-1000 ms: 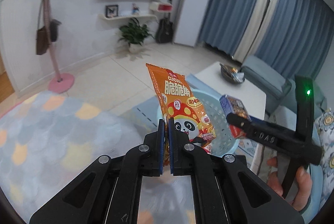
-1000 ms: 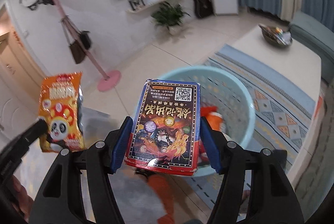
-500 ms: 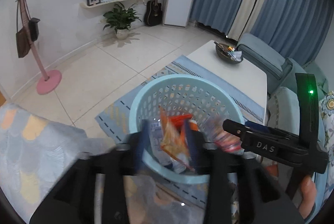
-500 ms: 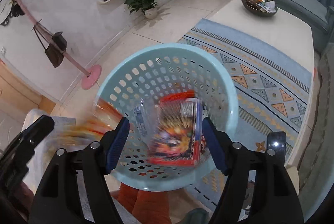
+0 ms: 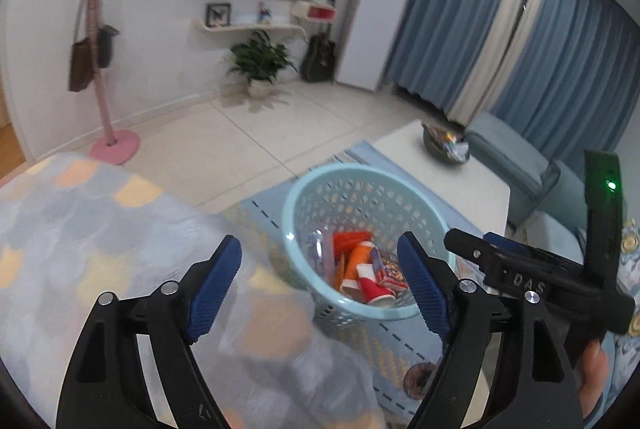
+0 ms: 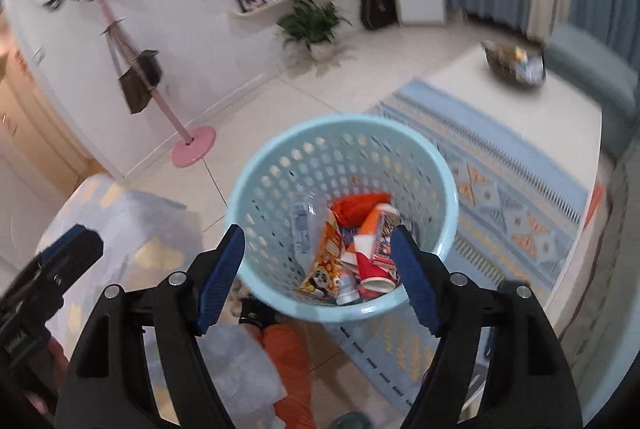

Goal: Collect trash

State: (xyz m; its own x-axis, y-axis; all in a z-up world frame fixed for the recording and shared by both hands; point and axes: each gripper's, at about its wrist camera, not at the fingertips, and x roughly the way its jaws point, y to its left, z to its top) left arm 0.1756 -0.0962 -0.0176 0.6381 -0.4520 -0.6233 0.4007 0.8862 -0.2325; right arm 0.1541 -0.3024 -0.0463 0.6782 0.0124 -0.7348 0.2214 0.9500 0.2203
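Left gripper: hovering beside the basket, fingers spread wide, holding nothing.
Right gripper: hanging over the basket's near rim, fingers spread wide, carrying nothing.
Basket: standing on the rug, open top facing up, likely for dropping from above.
Trash: lying inside the basket; panda bag, red cup and dark packet resting at the bottom.
Judgement: both grippers appearing free for another pickup.
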